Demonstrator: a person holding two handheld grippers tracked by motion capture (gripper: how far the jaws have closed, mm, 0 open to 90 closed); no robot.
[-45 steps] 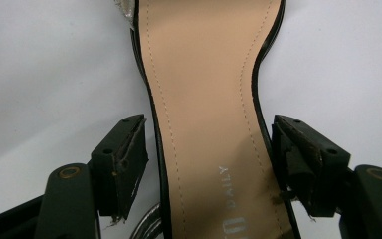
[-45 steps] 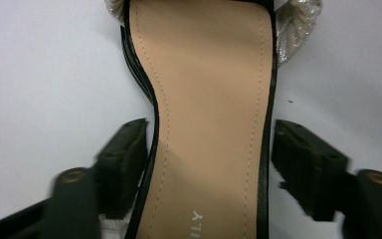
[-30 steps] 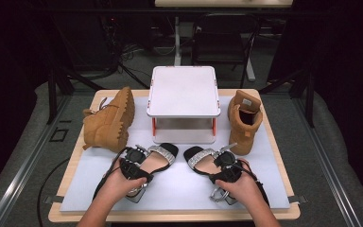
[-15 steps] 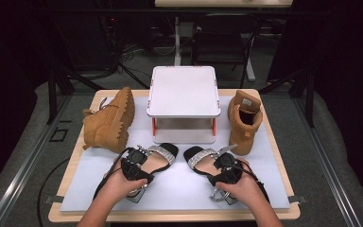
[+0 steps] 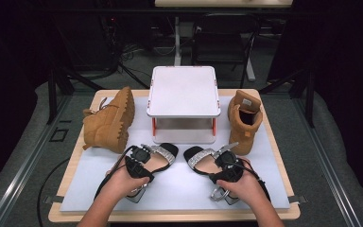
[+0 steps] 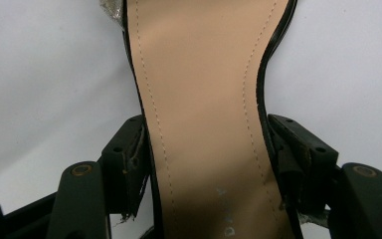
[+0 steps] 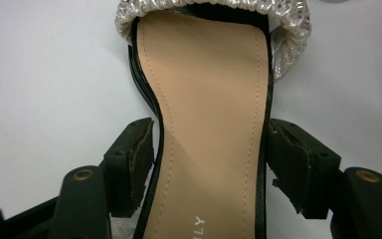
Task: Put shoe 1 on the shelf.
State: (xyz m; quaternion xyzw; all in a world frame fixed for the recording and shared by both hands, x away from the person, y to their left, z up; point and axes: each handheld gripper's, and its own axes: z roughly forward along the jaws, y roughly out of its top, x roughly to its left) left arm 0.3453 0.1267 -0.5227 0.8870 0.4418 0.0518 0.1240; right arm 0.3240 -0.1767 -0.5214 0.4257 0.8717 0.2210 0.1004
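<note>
Sandals, two of them, lie side by side on the pale mat at the near edge of the tabletop [image 5: 283, 189], toes pointing away from the person. Left sandal [image 5: 158, 158]: tan insole, black edge, silver toe strap. The left gripper [image 6: 206, 164] straddles its waist, pads pressed against both black edges, clamped on it. Right sandal [image 5: 203, 161]: same make, glittery strap across the toe [image 7: 288, 30]. The right gripper [image 7: 211, 162] sits over its middle; right pad touches the sole edge, left pad stands just beside the edge with a sliver of gap, so whether it is clenched I cannot tell. A hand [image 5: 123, 182] holds the left gripper, another hand [image 5: 246, 189] the right one.

Behind the sandals, centred, stands a white shelf stand [image 5: 183, 92] on short legs with red trim. To its left a tan boot [image 5: 108, 120] lies on its side, sole toward the camera. To its right a second tan boot [image 5: 245, 118] stands upright, just beside the right sandal's toe.
</note>
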